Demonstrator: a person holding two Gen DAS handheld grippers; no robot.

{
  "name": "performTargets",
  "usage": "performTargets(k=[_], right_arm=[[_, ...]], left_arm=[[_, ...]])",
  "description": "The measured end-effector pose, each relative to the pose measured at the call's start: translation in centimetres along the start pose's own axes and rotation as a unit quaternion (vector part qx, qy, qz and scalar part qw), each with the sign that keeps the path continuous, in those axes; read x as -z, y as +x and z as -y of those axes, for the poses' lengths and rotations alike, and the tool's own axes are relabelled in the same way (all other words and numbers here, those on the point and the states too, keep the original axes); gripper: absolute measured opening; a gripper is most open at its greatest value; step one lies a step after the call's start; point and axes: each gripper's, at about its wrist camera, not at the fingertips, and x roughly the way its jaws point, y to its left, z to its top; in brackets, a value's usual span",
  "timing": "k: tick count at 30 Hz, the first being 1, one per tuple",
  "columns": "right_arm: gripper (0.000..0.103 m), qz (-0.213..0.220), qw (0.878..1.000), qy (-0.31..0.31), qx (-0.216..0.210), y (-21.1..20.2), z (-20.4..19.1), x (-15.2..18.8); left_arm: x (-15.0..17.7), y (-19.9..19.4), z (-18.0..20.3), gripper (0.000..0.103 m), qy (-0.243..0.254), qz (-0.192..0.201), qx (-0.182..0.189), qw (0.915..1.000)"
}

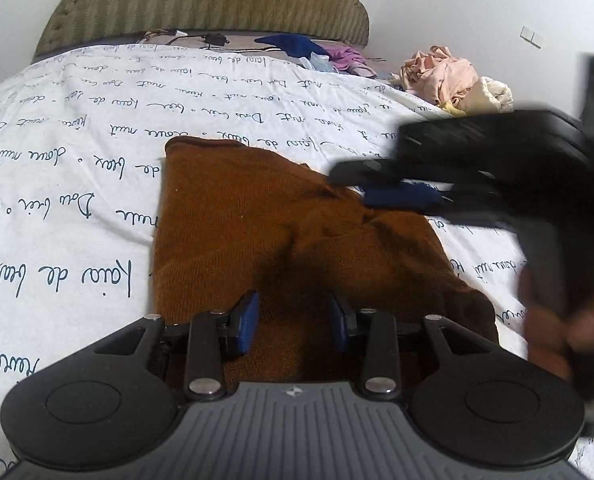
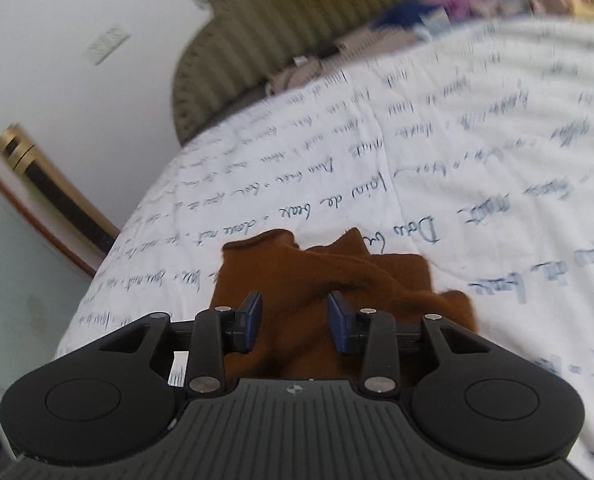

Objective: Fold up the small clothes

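Brown knit garment point(image 1: 281, 240) is spread on the white script-printed bedsheet point(image 1: 77, 184), partly folded, with one flap doubled over toward 2 o'clock and a loose cuff end pointing to 11 o'clock in the left wrist view. Nearest, at 6 o'clock, the left gripper point(image 1: 293, 322) is seen with its blue pads parted over the near hem; cloth lies beneath the gap, but no pinch is visible, so nothing appears to be held. At 3 o'clock the right gripper point(image 1: 381, 184) is blurred above the garment's far side, its jaws partly apart and empty. In its own view the right gripper point(image 2: 295, 324) is likewise shown parted over rumpled brown folds point(image 2: 337, 276).

The step in hand is judged to be a release after a fold, with smoothing or a second fold to be set up. It would be done well if the bunched ridge were flattened first, edges were aligned, and a single layer's corner were pinched rather than the whole stack.

Farther off, toward 1 o'clock, a heap of pink clothes point(image 1: 441, 74) is waiting, with the ribbed headboard point(image 1: 201, 4) at 12 o'clock.
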Motion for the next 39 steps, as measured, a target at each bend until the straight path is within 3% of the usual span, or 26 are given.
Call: performTargets(k=[4,8,10,14,20,23,27,39], right_arm=[[0.039,0.014,0.998,-0.039,0.039,-2.8,0.1,2.2],[0.039,-0.012,0.996,-0.037,0.080,-1.0,2.5,4.6],[0.039,0.005,0.996,-0.044,0.076,-0.6,3.3,5.4],[0.043,-0.001,0.996,-0.044,0.078,-0.9,2.6,4.9],[0.046,0.045,0.997,-0.046,0.049,-4.8,1.0,6.2],[0.050,0.059,0.996,-0.049,0.047,-6.4,0.5,7.7],[0.052,0.081,0.995,-0.051,0.038,-8.7,-0.1,9.5],[0.067,0.123,0.990,-0.066,0.036,-13.8,-1.7,13.6]], left_arm=[[0.0,0.0,0.3,0.037,0.007,0.000,-0.009,0.9999],[0.2,0.2,0.9,0.037,0.019,0.003,-0.021,0.9996],[0.3,0.2,1.3,0.037,0.026,0.005,-0.027,0.9993],[0.5,0.2,1.6,0.037,0.034,0.010,-0.035,0.9988],[0.8,-0.6,1.7,0.037,0.038,0.016,-0.039,0.9984],[1.2,-1.6,2.3,0.049,0.058,0.025,-0.046,0.9970],[2.0,-3.6,2.9,0.086,0.066,0.052,-0.074,0.9936],[4.7,-8.6,1.2,0.086,0.023,0.069,-0.102,0.9921]])
